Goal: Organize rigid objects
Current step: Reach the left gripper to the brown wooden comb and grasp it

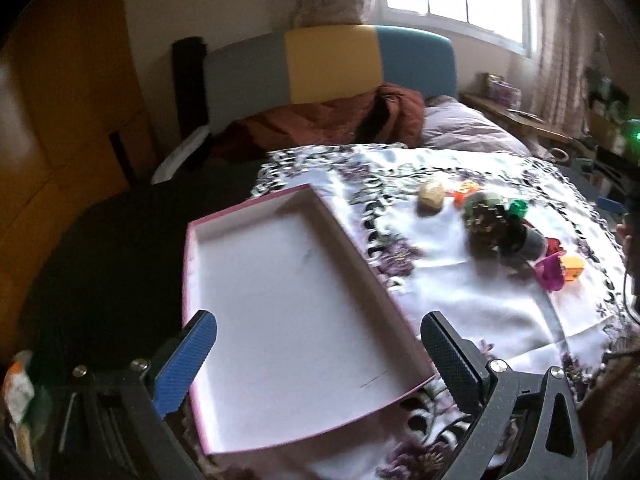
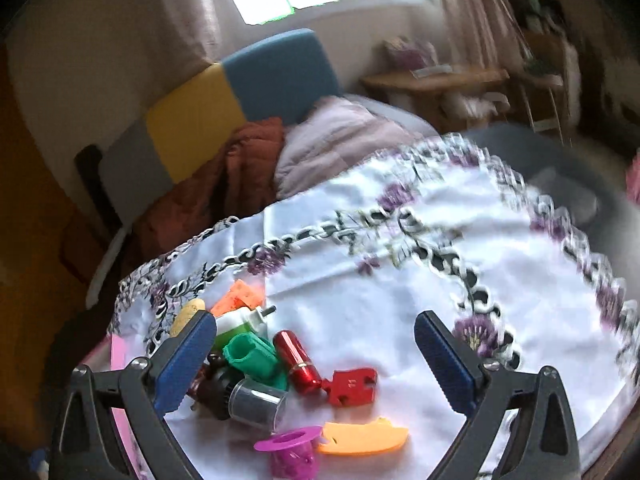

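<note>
A shallow rectangular cardboard tray point(image 1: 280, 320) with a white inside and pink outer walls lies on the white tablecloth point(image 1: 480, 308) with a purple-flower and black-chain border, and it serves as the landmark. The left gripper point(image 1: 318, 364) hovers over the tray's near end, its blue-padded jaws spread wide on either side of the tray, gripping nothing. The tray is bare inside.

To the right of the tray, well apart from it, sits a loose cluster of small things. Nearest the tray is a pale yellow rounded lump point(image 1: 431, 194). Further right come an orange plastic block point(image 2: 240, 298), a green plastic tube piece point(image 2: 254, 358), a shiny red metal cylinder point(image 2: 298, 362) and a red plastic puzzle-shaped piece point(image 2: 352, 386). In front of these lie a clear round jar with a black cap point(image 2: 252, 402), on its side, a magenta plastic cup with a flanged rim point(image 2: 290, 450) and a flat orange plastic slice point(image 2: 362, 438).

The right gripper point(image 2: 314, 364) hangs over this cluster, furthest from the tray, jaws at full spread and empty.
</note>
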Demonstrator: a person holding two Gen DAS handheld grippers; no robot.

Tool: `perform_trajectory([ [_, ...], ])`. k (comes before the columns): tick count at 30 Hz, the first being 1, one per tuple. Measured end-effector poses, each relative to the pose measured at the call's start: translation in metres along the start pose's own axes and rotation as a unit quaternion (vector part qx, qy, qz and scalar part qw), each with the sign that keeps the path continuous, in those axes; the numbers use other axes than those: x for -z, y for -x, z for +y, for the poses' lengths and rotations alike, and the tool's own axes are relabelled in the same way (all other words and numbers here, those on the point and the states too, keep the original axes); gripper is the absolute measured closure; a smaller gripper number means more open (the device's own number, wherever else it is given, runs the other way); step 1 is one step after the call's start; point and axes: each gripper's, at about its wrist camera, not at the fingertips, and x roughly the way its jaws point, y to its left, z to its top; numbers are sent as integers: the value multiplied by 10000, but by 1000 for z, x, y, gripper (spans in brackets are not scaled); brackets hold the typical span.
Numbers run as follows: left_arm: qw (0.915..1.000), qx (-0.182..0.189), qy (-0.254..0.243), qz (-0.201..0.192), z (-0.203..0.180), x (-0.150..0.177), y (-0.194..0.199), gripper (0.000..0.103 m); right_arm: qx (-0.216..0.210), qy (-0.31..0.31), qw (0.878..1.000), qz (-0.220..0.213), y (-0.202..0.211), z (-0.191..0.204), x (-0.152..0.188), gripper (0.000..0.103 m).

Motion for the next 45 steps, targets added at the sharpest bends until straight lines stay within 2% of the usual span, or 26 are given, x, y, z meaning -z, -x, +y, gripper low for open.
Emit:
perform_trajectory([
  [4,9991,403,-116,115,-21,-12,-15,0,-134,-236,9996,10,1,-10,1,2],
  [10,9928,1094,-177,448,-55,-33,-41,0,-243,-440,9987,107,-3,-16,-1,2],
  [16,9866,1408,-238,794,-87,-52,-66,0,-256,-536,9981,169,-5,-21,-1,2],
  [20,9738,1912,-27,1231,-104,-61,-86,1,-250,-613,9977,167,-4,-23,-1,2],
  [23,9683,2067,-70,1403,-119,-71,-101,2,-280,-629,9974,202,-5,-23,-1,2],
  [26,9658,2145,-59,1457,-130,-83,-118,8,-303,-613,9973,252,-7,-22,-1,2],
  [28,9629,2288,148,1426,-129,-89,-128,11,-332,-608,9972,281,-8,-22,-1,2],
  [30,9595,2343,589,1447,-124,-96,-140,11,-354,-604,9970,337,-10,-22,0,2],
  [32,9529,2447,911,1544,-122,-101,-153,14,-381,-609,9967,378,-11,-22,0,2],
  [37,9506,2337,1016,1770,-136,-107,-182,16,-416,-614,9965,398,-11,-22,1,2],
  [41,9376,2525,1136,2106,-148,-101,-207,16,-410,-584,9965,430,-13,-21,1,2],
  [42,9339,2596,1140,2180,-151,-98,-211,19,-400,-573,9966,438,-13,-21,1,2],
  [43,9333,2650,1177,2117,-150,-96,-211,28,-392,-566,9966,445,-13,-21,1,2],
  [44,9339,2656,1186,2080,-149,-97,-210,42,-385,-556,9967,454,-14,-21,1,2],
  [45,9333,2642,1168,2133,-148,-96,-210,44,-382,-543,9967,469,-14,-21,1,2],
])
